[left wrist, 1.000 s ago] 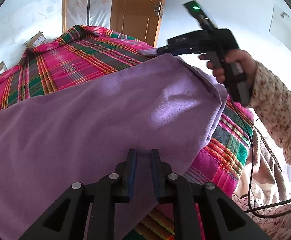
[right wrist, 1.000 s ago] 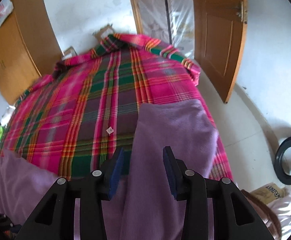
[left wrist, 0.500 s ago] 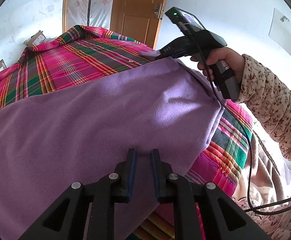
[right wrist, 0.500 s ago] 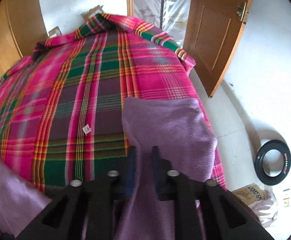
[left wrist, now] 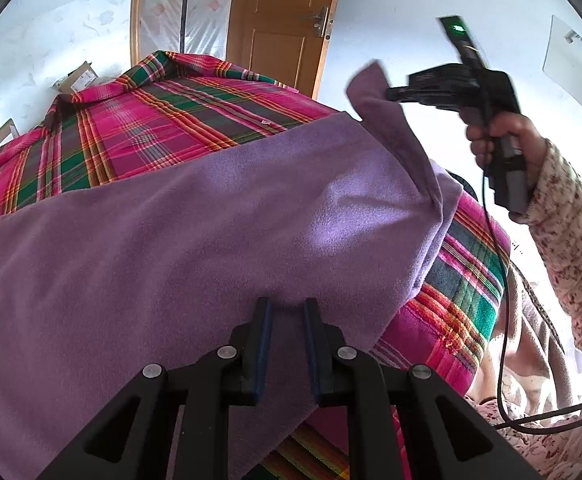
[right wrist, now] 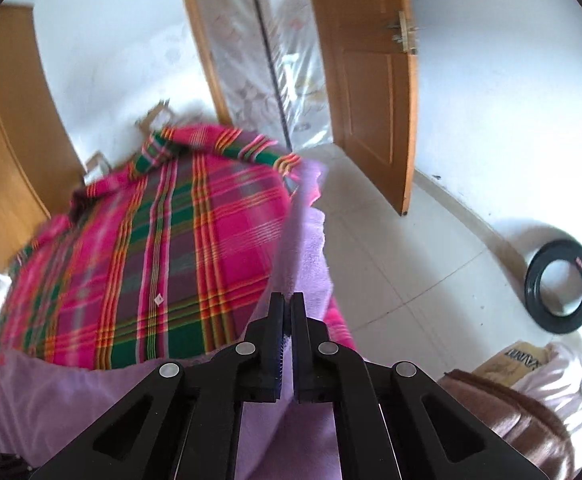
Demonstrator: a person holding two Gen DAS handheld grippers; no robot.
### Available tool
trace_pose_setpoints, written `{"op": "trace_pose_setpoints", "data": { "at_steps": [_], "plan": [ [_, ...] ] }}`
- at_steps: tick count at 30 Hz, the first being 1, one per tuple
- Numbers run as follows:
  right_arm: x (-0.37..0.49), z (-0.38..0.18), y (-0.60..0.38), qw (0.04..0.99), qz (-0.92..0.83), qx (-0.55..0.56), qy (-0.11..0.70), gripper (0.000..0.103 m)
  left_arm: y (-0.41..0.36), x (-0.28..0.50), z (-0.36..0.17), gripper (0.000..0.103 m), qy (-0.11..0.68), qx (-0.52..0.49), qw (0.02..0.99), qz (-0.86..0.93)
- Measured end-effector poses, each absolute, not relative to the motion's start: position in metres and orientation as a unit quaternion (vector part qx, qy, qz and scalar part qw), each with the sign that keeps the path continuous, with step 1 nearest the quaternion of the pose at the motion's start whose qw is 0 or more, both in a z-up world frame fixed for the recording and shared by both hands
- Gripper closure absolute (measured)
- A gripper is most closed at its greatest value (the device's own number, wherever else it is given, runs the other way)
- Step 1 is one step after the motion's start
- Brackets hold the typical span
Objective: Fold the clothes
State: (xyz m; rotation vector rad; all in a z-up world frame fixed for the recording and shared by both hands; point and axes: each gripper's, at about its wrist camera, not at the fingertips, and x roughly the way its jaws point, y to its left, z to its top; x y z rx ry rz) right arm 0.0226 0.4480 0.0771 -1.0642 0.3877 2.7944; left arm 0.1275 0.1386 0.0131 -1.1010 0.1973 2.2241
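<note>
Folding looks barely begun: right gripper (right wrist: 287, 316) is clamped on a lifted corner of the purple garment (left wrist: 195, 232) spread on the plaid bed (left wrist: 131, 128), left gripper (left wrist: 287, 320) pinching its near edge.

Right gripper (right wrist: 287, 300) at bottom centre, black fingers with blue pads pressed nearly together, a fold of purple fleece cloth (right wrist: 307, 256) pinched between them. Cloth rises from the fingers in a narrow lifted strip along the right edge of the bed; more of it spreads across the lower left of the frame. Bed covered by a pink, green and orange plaid sheet (right wrist: 163, 248) with a small white tag (right wrist: 158, 300) lying on it. Open wooden door (right wrist: 371, 80) beyond the bed. Black ring (right wrist: 561, 286) on the white tiled floor (right wrist: 411, 264) at right. Brown garment (right wrist: 507, 420) at lower right. View partly motion-blurred
</note>
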Motion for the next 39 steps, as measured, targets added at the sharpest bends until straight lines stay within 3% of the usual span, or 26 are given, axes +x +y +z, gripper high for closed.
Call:
{"op": "trace_pose_setpoints", "data": {
  "at_steps": [21,24,28,29,36,38,39],
  "plan": [
    [0.074,0.035,0.523,0.066,0.895,-0.314,0.309,0.1,0.149,0.135,0.016,0.087,0.093,-0.421,0.304,0.849],
    [0.073,0.022,0.531,0.053,0.883,-0.315,0.344,0.096,0.149,0.135,0.016,0.087,0.094,-0.421,0.304,0.85],
    [0.068,0.006,0.54,0.033,0.863,-0.324,0.386,0.074,0.15,0.135,0.015,0.087,0.095,-0.421,0.303,0.85],
    [0.066,0.002,0.541,0.033,0.859,-0.328,0.391,0.074,0.149,0.134,0.015,0.087,0.094,-0.422,0.302,0.85],
    [0.056,-0.016,0.545,0.028,0.833,-0.36,0.42,0.074,0.152,0.134,0.015,0.087,0.095,-0.422,0.297,0.851],
    [0.054,-0.014,0.543,0.031,0.838,-0.363,0.407,0.092,0.153,0.135,0.015,0.087,0.096,-0.422,0.296,0.852],
    [0.054,-0.012,0.54,0.031,0.842,-0.362,0.398,0.095,0.153,0.136,0.015,0.087,0.096,-0.422,0.295,0.852]
  ]
}}
